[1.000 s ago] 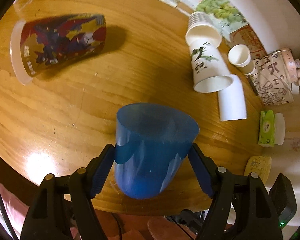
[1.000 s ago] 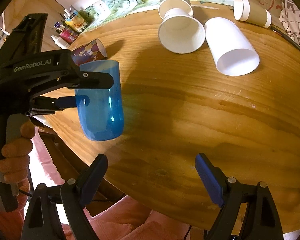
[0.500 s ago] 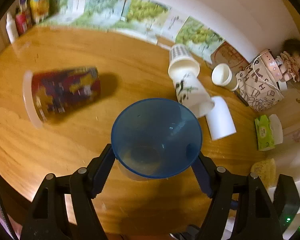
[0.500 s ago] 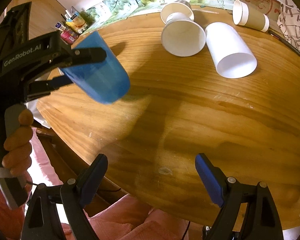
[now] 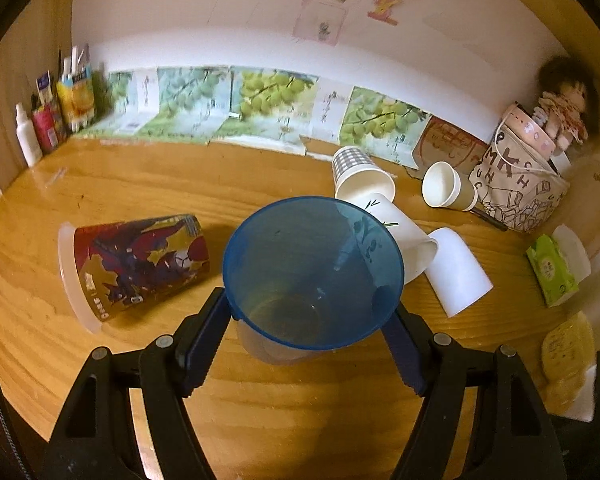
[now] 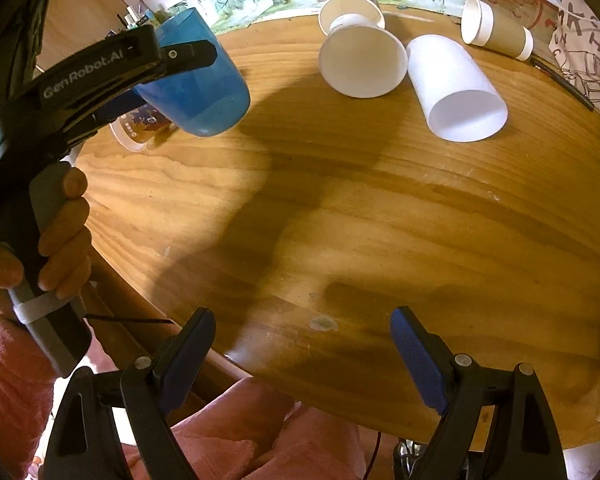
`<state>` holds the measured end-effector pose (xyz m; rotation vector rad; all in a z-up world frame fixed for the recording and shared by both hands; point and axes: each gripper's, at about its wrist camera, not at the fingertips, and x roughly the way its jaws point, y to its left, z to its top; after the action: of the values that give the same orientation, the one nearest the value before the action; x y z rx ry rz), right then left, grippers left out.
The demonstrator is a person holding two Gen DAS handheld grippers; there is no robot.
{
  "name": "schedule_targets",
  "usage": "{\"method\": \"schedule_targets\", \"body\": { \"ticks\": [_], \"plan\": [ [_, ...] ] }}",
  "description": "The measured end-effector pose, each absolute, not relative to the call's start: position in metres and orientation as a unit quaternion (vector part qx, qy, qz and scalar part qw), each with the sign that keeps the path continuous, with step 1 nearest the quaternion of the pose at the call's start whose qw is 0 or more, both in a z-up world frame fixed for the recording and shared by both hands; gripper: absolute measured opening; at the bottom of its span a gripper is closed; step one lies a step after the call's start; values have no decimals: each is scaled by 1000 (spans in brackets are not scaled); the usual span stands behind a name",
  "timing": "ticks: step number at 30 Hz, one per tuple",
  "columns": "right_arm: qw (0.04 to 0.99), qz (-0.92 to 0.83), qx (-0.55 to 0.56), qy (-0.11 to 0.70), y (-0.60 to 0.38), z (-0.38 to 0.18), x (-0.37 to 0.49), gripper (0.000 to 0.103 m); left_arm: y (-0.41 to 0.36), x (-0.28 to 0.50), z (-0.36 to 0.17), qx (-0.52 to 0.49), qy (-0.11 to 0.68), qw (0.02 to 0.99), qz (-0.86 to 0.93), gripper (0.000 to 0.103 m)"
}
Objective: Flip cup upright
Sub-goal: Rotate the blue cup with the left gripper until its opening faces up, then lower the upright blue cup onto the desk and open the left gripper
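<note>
My left gripper (image 5: 306, 340) is shut on a translucent blue plastic cup (image 5: 312, 272), fingers on its two sides. The cup's open mouth faces the camera and its base points down toward the wooden table (image 5: 148, 184). In the right wrist view the same blue cup (image 6: 196, 92) hangs tilted in the air above the table's left part, mouth up and to the left, held by the left gripper (image 6: 180, 64). My right gripper (image 6: 304, 350) is open and empty over the table's near edge.
A red and gold printed cup (image 5: 136, 264) lies on its side at the left. Several white paper cups (image 6: 360, 64) and a brown cup (image 6: 496, 32) lie on their sides at the back right. A patterned bag (image 5: 516, 188), tissue pack (image 5: 552, 272) and bottles (image 5: 28, 136) line the edges.
The left gripper has turned the blue cup from mouth-down to mouth tilted upward and lifted it toward the back left. The right gripper has stayed still.
</note>
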<state>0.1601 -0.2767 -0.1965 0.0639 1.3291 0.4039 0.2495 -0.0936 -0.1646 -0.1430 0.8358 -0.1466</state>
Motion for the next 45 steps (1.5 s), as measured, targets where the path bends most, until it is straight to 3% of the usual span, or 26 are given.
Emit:
{"method": "schedule_targets", "body": {
  "ticks": [19, 45],
  "plan": [
    [763, 168, 26, 624, -262, -214, 161, 90, -118, 213, -194, 26, 340, 938, -57, 77],
    [763, 165, 31, 625, -264, -214, 155, 90, -131, 189, -197, 74, 329, 940, -50, 77]
  ]
}}
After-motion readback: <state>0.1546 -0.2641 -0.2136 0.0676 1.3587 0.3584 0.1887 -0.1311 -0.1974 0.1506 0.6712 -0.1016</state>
